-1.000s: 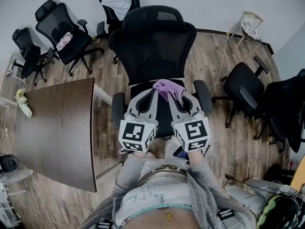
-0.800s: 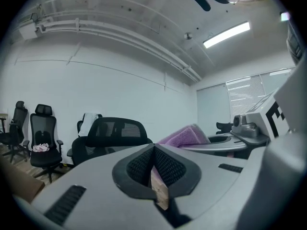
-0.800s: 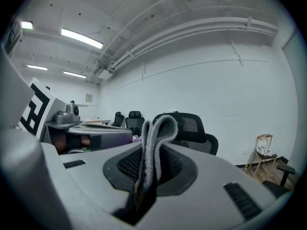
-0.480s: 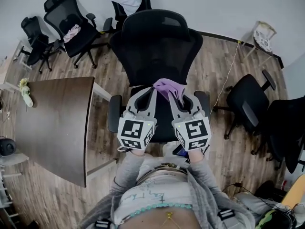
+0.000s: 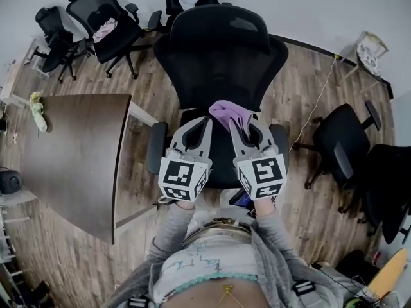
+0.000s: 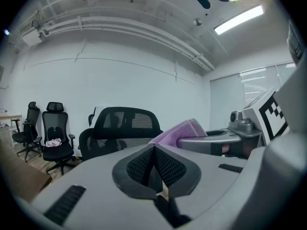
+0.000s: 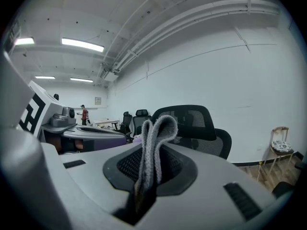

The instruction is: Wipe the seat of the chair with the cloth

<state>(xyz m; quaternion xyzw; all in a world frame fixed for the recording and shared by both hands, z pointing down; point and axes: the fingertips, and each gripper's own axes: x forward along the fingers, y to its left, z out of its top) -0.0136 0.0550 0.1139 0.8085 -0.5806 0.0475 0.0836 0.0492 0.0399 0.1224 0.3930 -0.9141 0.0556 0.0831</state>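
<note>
Cloth (image 5: 224, 111) (purple, folded) sits over the chair (image 5: 218, 50) seat, just past the tips of both grippers. The left hand-held gripper (image 5: 204, 123) has its jaws pressed together on nothing. Just right of it, the right hand-held gripper (image 5: 237, 125) pinches the cloth by a fold.

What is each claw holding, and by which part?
The right claw pinches a folded edge of the purple cloth; the left claw is shut and empty.
</note>
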